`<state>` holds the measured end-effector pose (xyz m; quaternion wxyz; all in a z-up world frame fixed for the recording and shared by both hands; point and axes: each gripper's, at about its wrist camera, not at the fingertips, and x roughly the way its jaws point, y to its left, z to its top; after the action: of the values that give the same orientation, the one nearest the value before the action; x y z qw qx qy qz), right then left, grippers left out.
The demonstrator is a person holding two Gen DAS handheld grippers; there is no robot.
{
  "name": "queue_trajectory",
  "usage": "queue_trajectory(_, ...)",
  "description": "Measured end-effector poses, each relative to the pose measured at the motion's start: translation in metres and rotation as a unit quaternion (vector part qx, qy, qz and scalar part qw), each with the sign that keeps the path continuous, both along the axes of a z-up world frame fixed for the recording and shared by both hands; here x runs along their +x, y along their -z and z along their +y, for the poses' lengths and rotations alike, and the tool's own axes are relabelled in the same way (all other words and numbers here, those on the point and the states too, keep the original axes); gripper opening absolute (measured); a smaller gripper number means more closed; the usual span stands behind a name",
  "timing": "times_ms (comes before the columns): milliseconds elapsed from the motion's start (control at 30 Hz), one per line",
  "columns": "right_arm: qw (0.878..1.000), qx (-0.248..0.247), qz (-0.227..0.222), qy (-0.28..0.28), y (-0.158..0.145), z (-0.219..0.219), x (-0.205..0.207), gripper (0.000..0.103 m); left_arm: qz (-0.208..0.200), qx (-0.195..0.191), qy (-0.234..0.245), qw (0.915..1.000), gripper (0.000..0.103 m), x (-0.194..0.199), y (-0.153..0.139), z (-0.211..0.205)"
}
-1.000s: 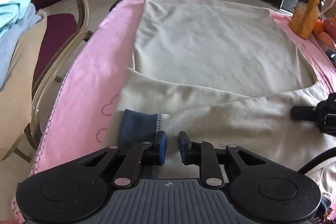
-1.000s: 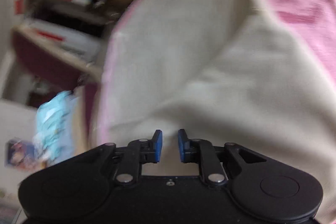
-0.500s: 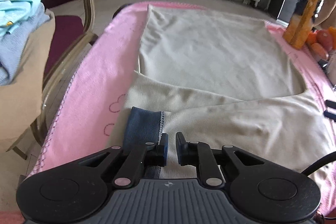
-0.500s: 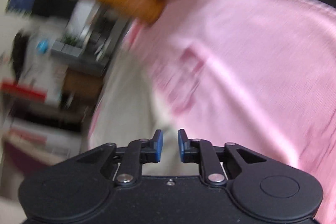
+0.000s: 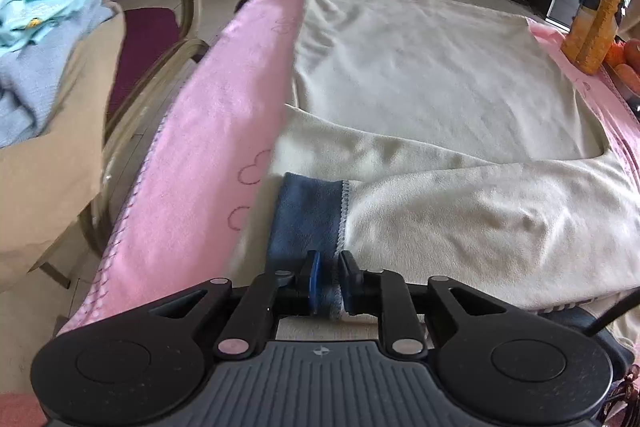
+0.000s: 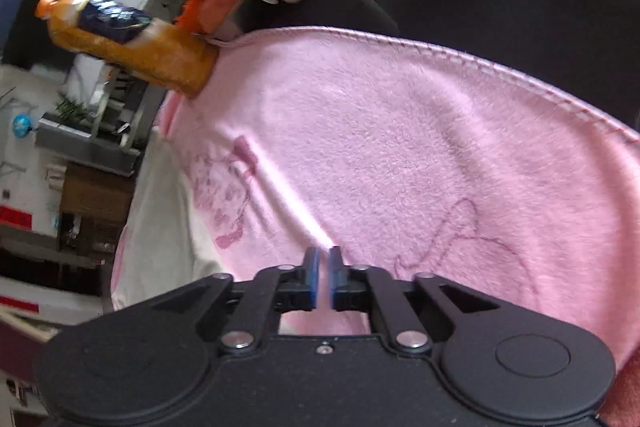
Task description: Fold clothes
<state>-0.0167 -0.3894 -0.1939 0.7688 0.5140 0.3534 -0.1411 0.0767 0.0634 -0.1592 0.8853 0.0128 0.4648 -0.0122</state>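
Lying spread across a pink blanket (image 5: 208, 131), a cream garment (image 5: 420, 67) is seen with a sleeve folded over its near part. The sleeve's blue cuff (image 5: 306, 215) is pinched between the narrowed pads of the left gripper (image 5: 329, 281) at the near left. The right gripper (image 6: 322, 277) is held over bare pink blanket to the right of the garment; its jaws have just been closing, a thin gap remains, and nothing is gripped. An orange bottle (image 6: 132, 45) stands at the far right edge.
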Motion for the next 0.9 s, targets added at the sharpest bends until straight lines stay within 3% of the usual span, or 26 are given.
queue_trajectory(167, 0.993, 0.034, -0.063, -0.096, -0.016, 0.028, -0.001, 0.016, -0.023, -0.049, 0.015, 0.9984, 0.016, -0.018, -0.016, 0.005)
queue_trajectory(300, 0.974, 0.067, -0.084, -0.198, -0.013, 0.068, 0.024, 0.018, 0.004, -0.044, 0.050, 0.9978, 0.016, -0.013, -0.002, -0.011)
queue_trajectory(400, 0.958, 0.099, -0.069, -0.261, -0.004, 0.096, 0.042, 0.019, 0.014, -0.008, 0.073, 0.9972, 0.019, -0.014, 0.009, -0.024)
queue_trajectory(467, 0.960, 0.071, -0.028, -0.270, 0.001, 0.104, 0.048, 0.019, 0.011, 0.010, 0.077, 0.9969, 0.020, -0.017, 0.008, -0.027)
queue_trajectory(533, 0.967, 0.057, 0.010, -0.250, 0.009, 0.096, 0.044, 0.000, 0.015, 0.007, 0.070, 0.9974, 0.020, -0.017, 0.009, -0.022)
queue_trajectory(667, 0.991, 0.056, 0.038, -0.118, 0.006, 0.041, 0.010, 0.000, 0.017, 0.006, 0.064, 0.9978, 0.020, -0.015, 0.009, -0.017)
queue_trajectory(767, 0.996, 0.063, 0.045, -0.032, 0.006, 0.009, -0.015, 0.000, 0.015, 0.018, 0.067, 0.9975, 0.020, -0.015, 0.009, -0.021)
queue_trajectory(833, 0.998, 0.024, 0.051, -0.005, -0.002, 0.002, -0.023, 0.000, 0.013, 0.020, 0.067, 0.9975, 0.020, -0.016, 0.008, -0.022)
queue_trajectory(900, 0.999, 0.014, 0.036, -0.009, -0.009, 0.005, -0.024, 0.009, 0.011, 0.019, 0.062, 0.9978, 0.019, -0.019, 0.005, -0.019)
